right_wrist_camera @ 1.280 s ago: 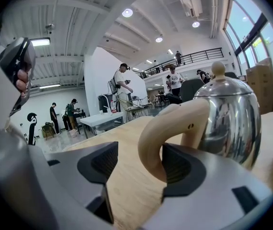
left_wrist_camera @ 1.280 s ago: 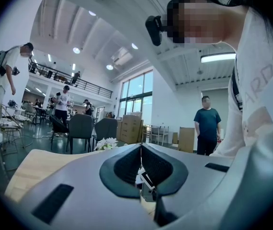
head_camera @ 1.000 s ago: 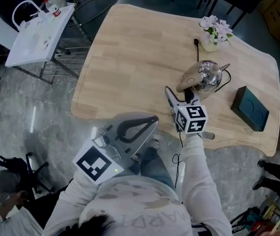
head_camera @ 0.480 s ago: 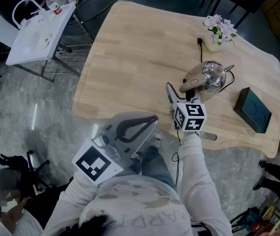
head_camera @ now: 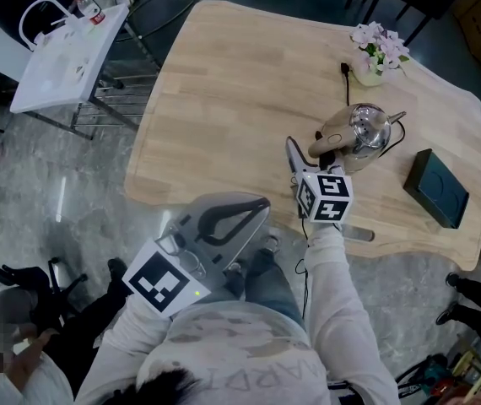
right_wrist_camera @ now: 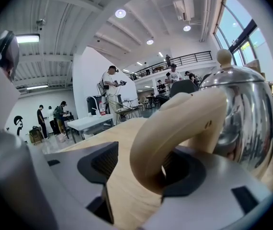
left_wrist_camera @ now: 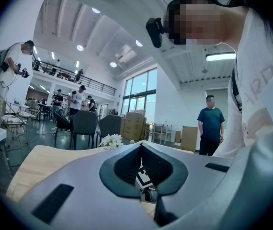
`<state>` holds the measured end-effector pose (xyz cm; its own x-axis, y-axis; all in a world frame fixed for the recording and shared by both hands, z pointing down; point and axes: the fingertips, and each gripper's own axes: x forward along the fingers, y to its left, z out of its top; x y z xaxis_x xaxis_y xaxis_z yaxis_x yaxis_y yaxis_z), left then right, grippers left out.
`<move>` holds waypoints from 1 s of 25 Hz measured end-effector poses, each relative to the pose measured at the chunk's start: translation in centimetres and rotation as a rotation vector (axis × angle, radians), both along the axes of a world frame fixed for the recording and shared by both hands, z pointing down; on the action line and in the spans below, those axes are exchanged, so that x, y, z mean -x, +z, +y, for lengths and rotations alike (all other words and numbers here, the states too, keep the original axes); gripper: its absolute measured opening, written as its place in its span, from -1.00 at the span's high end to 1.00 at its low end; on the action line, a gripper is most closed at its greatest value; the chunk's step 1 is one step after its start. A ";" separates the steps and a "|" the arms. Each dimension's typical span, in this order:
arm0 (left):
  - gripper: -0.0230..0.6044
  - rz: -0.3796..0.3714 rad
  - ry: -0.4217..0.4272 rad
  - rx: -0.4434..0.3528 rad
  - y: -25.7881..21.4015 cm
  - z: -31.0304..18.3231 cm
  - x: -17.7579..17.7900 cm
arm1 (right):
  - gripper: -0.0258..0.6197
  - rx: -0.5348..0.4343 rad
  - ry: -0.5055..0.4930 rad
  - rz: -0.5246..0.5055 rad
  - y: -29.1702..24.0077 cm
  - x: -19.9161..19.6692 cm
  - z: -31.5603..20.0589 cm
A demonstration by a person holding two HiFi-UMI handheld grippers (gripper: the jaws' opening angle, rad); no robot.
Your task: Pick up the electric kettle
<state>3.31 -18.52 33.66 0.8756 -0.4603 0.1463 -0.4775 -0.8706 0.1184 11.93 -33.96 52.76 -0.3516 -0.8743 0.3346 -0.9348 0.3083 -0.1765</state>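
A shiny steel electric kettle [head_camera: 367, 128] with a cream handle [head_camera: 328, 137] stands on the wooden table [head_camera: 224, 99], right of centre. My right gripper [head_camera: 310, 157] is open, its jaws on either side of the handle. In the right gripper view the handle [right_wrist_camera: 175, 128] fills the gap between the jaws of that gripper [right_wrist_camera: 143, 166], with the kettle body [right_wrist_camera: 244, 114] just behind. My left gripper [head_camera: 262, 205] is shut on nothing and held low, off the table's near edge. In the left gripper view its jaws [left_wrist_camera: 141, 150] meet at the tip.
A small vase of flowers [head_camera: 374, 57] and a black plug [head_camera: 343, 72] lie behind the kettle. A dark flat case [head_camera: 435, 189] rests to its right. A white folding table [head_camera: 63, 57] stands on the floor at far left. A person is at bottom left.
My right gripper has edged forward, bringing its jaws further around the kettle handle. The left gripper has stayed where it was.
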 end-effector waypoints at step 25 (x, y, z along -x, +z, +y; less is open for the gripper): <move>0.89 -0.026 -0.020 0.002 0.2 0.9 0.2 | 0.54 0.000 0.114 0.081 -0.2 -1.7 -0.1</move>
